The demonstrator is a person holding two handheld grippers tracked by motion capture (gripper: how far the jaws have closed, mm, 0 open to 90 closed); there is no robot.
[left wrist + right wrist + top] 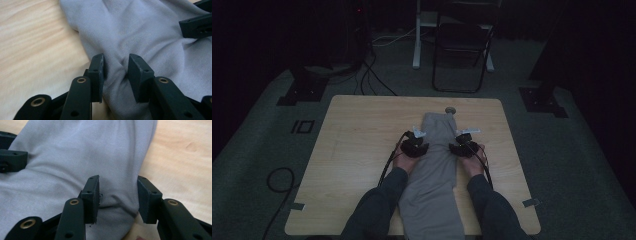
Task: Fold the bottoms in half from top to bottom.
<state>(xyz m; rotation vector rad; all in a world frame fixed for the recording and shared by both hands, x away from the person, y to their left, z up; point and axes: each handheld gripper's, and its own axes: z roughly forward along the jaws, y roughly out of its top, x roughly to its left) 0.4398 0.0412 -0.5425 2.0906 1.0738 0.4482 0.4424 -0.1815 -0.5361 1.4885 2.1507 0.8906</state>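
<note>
- A grey garment (434, 170) lies folded in a long strip down the middle of the wooden table (357, 150), running from near the far edge to the near edge and hanging over it between the person's forearms.
- The left gripper (418, 136) sits at the strip's left edge, about halfway along the table; in the left gripper view its jaws stand narrow with a bunched fold of cloth (117, 67) rising between them, the pads close on either side of the fold.
- The right gripper (463, 135) sits at the strip's right edge, level with the left one; in the right gripper view its jaws straddle the cloth's (117, 195) edge, half-wide, the left pad touching cloth, the right pad just off the edge over bare wood.
- A small round thing (450, 110) lies just past the strip's far end, near the far edge.
- Bare wood spreads wide to both sides of the strip, out to the left and right edges.
- Beyond the far edge stands a folding chair (462, 45), well apart from the table.
</note>
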